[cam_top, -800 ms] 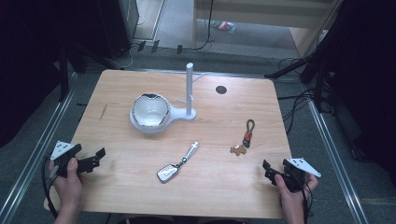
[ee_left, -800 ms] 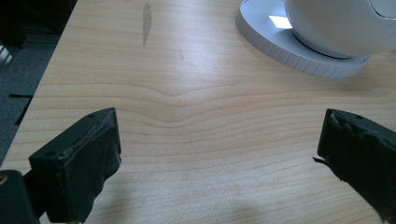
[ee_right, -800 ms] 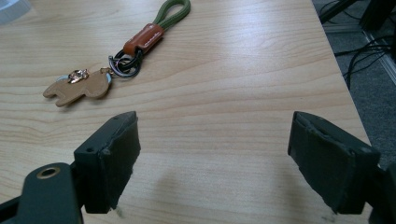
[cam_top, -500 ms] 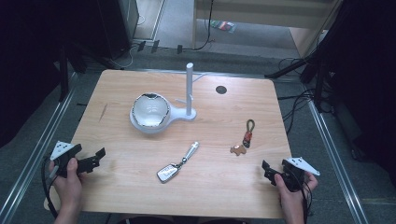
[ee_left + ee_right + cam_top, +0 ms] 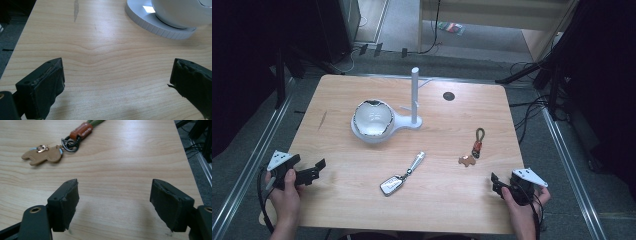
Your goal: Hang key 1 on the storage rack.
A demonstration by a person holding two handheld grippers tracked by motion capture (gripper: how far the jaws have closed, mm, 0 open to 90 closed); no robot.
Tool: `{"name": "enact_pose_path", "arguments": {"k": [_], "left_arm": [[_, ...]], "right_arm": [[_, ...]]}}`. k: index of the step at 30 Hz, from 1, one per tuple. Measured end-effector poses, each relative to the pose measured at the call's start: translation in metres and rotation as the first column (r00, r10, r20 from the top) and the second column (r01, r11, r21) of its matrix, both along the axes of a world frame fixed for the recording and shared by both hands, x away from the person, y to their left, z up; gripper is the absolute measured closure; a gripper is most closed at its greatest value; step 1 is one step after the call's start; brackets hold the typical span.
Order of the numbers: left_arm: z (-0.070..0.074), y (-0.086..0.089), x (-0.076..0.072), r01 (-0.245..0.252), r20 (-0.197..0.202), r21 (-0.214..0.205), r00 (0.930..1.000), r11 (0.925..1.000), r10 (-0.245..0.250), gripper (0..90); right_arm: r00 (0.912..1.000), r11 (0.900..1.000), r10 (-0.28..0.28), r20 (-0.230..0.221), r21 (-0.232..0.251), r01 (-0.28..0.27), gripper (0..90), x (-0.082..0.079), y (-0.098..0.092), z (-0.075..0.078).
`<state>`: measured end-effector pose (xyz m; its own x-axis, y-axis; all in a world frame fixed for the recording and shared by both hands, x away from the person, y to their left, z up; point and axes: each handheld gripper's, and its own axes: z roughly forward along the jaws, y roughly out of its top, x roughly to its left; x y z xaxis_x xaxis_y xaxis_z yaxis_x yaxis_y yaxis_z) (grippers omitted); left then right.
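Note:
On the wooden table [image 5: 337, 95], a white bowl [image 5: 373, 120] rests on the round base of a white stand with an upright post [image 5: 415, 95]. A silver key fob on a strap [image 5: 402, 175] lies at the table's middle. To its right is a brown animal-shaped keychain with a green and brown strap [image 5: 474, 149]. My left gripper [image 5: 316, 170] hovers open at the near left edge, its jaws wide over bare wood [image 5: 117, 82], with the bowl [image 5: 180, 12] ahead to the right. My right gripper [image 5: 495, 183] is open at the near right, just behind the brown keychain [image 5: 45, 155].
A small dark round hole [image 5: 448, 95] sits in the tabletop behind the stand. Metal rails [image 5: 562, 150] run along both sides of the table, and cables [image 5: 532, 107] lie on the floor to the right. The table's right edge [image 5: 185, 160] is close to the right gripper.

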<state>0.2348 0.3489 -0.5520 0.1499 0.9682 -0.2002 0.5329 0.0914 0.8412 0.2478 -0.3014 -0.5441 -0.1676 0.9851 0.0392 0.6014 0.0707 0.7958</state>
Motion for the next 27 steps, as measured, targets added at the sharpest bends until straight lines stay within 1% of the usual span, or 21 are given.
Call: {"name": "enact_pose_path", "arguments": {"k": [2, 3, 5, 9, 10, 11, 13, 14, 16, 18, 21, 23, 27], "left_arm": [[0.000, 0.000, 0.000, 0.000, 0.002, -0.002, 1.0000, 1.0000, 0.000, 0.0], [0.000, 0.001, 0.000, 0.003, 0.003, -0.005, 1.0000, 1.0000, -0.003, 0.0], [0.000, 0.001, -0.001, 0.009, 0.002, -0.011, 1.0000, 0.9999, -0.009, 0.0], [0.000, 0.000, -0.001, 0.006, 0.009, -0.002, 0.9999, 1.0000, -0.006, 0.0], [0.000, 0.000, -0.001, 0.006, 0.009, -0.002, 0.9999, 1.0000, -0.006, 0.0], [0.000, 0.000, -0.001, 0.005, 0.012, -0.002, 0.9999, 1.0000, -0.005, 0.0], [0.000, 0.000, -0.002, 0.004, 0.012, -0.001, 0.9999, 1.0000, -0.004, 0.0], [0.000, -0.001, -0.003, -0.010, 0.027, 0.000, 0.9996, 1.0000, 0.010, 0.0], [0.000, 0.000, -0.003, -0.019, 0.035, -0.002, 0.9992, 0.9998, 0.019, 0.0], [0.000, 0.001, -0.003, -0.024, 0.037, -0.014, 0.9990, 0.9996, 0.025, 0.0], [0.000, 0.003, -0.004, -0.021, 0.042, -0.021, 0.9989, 0.9996, 0.022, 0.0], [0.000, 0.003, -0.005, -0.022, 0.048, -0.026, 0.9986, 0.9994, 0.023, 0.0], [0.000, 0.004, -0.006, -0.026, 0.056, -0.036, 0.9981, 0.9990, 0.028, 0.0]], "right_arm": [[1.0000, 0.9999, 0.003, 0.008, -0.010, -0.003, 24.4, 0.000, 0.002, 0.007], [1.0000, 0.9999, 0.008, 0.005, -0.012, -0.008, 24.4, 0.000, 0.003, 0.009], [1.0000, 0.9993, 0.007, -0.005, -0.037, -0.007, 24.3, 0.001, 0.005, 0.014], [0.9988, 0.9983, 0.031, -0.038, -0.048, -0.033, 23.8, 0.004, 0.007, 0.022], [0.9988, 0.9983, 0.031, -0.038, -0.048, -0.033, 23.8, 0.004, 0.007, 0.022], [0.9980, 0.9975, 0.038, -0.050, -0.058, -0.041, 23.8, 0.006, 0.010, 0.025], [0.9968, 0.9972, 0.042, -0.068, -0.059, -0.046, 23.8, 0.010, 0.013, 0.027], [0.9956, 0.9965, 0.046, -0.081, -0.066, -0.052, 23.7, 0.013, 0.015, 0.028], [0.9916, 0.9942, 0.053, -0.118, -0.087, -0.063, 22.8, 0.020, 0.020, 0.030], [0.9880, 0.9917, 0.057, -0.144, -0.106, -0.073, 22.6, 0.026, 0.025, 0.034], [0.9832, 0.9898, 0.076, -0.166, -0.107, -0.094, 22.4, 0.034, 0.031, 0.040], [0.9813, 0.9877, 0.082, -0.174, -0.117, -0.104, 22.4, 0.039, 0.035, 0.043], [0.9760, 0.9844, 0.082, -0.202, -0.136, -0.111, 22.4, 0.048, 0.042, 0.048]]}}
